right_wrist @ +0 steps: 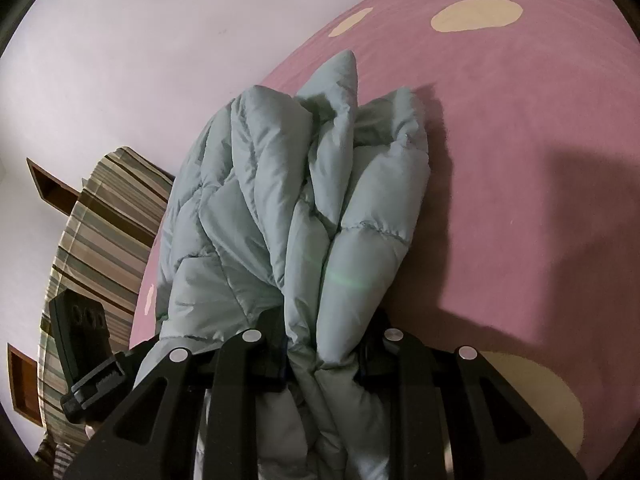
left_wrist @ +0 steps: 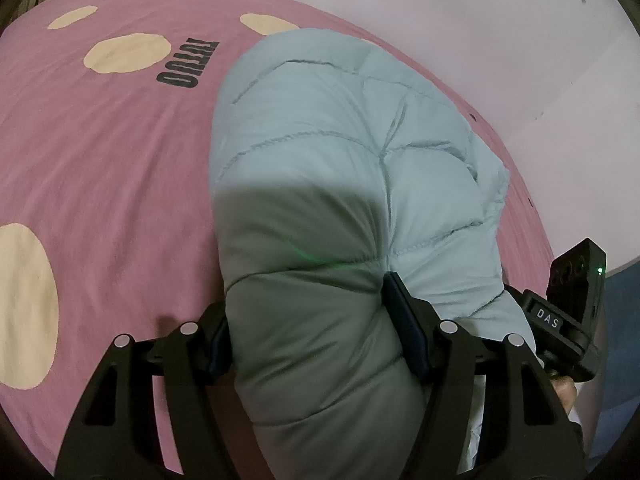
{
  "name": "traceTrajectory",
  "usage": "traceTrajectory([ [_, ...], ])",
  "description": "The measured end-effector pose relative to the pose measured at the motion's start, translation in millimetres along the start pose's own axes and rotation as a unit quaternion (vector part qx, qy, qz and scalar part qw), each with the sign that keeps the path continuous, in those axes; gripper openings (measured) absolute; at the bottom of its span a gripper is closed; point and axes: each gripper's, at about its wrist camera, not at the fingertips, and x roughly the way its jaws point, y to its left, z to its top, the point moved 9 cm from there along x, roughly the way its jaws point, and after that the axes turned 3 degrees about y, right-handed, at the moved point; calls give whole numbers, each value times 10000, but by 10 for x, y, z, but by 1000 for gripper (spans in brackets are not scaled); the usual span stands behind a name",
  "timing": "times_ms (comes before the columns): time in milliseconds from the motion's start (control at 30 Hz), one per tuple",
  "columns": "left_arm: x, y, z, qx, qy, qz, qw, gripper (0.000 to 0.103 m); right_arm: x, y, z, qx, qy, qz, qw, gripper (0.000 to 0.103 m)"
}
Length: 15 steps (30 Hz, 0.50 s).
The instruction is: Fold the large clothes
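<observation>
Pale blue quilted puffer jacket, bunched and thickly folded. In the left wrist view, runs from bottom centre up to upper centre of the frame, a smooth padded bulge with stitched seams, near part in shadow. In the right wrist view, fills the centre as several crumpled upright folds, peaking at upper centre, narrowing toward bottom centre.

pink bed with cream spots and dark lettering, filling left of frame; pale blue quilted jacket lying on it, centre to lower right.
</observation>
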Motion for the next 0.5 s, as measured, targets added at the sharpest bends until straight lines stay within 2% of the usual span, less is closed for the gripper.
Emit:
traceTrajectory([
  [200,-23,-6,-40,10,-6,-8,10000,66,-22,23,21,-119,22,-85,9999,24],
  [500,-8,20,-49,62,16,16,10000,68,-23,-8,-20,96,47,98,9999,24],
])
